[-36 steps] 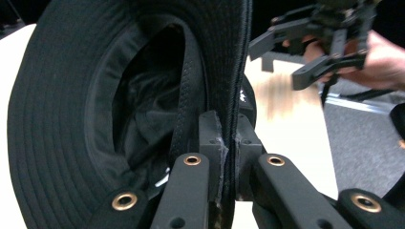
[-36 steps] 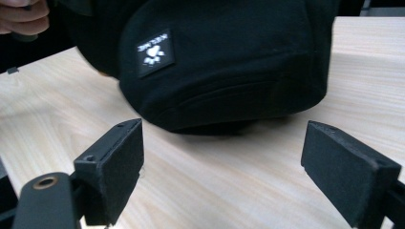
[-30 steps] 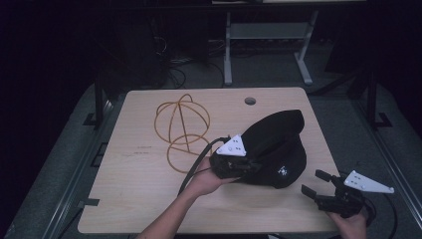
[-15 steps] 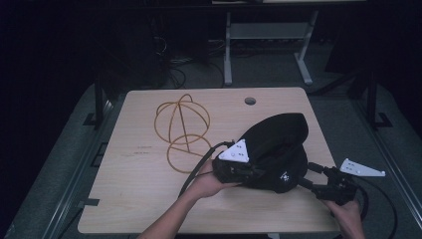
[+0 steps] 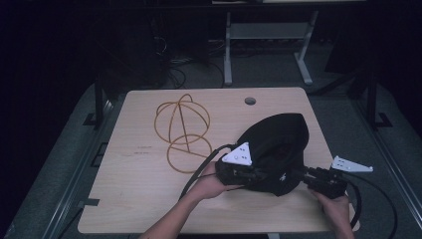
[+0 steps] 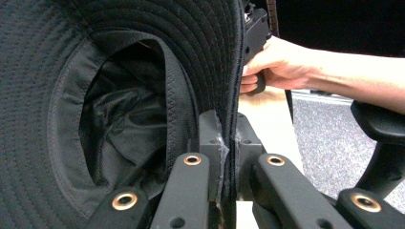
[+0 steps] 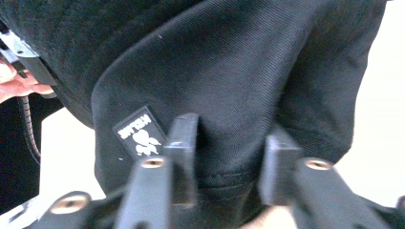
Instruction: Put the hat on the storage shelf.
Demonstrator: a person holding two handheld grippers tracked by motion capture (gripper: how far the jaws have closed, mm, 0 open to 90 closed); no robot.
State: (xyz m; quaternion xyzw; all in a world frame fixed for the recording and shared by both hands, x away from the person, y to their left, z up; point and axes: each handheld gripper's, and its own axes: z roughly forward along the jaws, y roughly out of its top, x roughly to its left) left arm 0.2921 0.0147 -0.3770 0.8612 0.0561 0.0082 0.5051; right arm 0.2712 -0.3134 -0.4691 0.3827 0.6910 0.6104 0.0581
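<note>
A black bucket hat (image 5: 278, 144) is held up over the right half of the wooden table (image 5: 139, 199). My left gripper (image 5: 259, 175) comes at it from the left; in the left gripper view its jaws (image 6: 228, 143) are shut on the stitched brim of the hat (image 6: 119, 71), whose lining faces the camera. My right gripper (image 5: 298, 173) meets the hat from the right. Its jaws (image 7: 229, 152) have just been closing and now pinch a fold of the hat's fabric (image 7: 239, 71) beside a small white label (image 7: 140, 136).
An orange cord (image 5: 181, 129) lies in loops on the table's middle left. A round cable hole (image 5: 250, 101) sits near the far edge. A grey metal stand (image 5: 268, 35) is on the floor beyond the table. The person's other hand (image 6: 282, 62) shows past the brim.
My right gripper has moved left from the table's right edge onto the hat and closed on its fabric. The hat has tipped up a little. My left gripper has stayed put.
</note>
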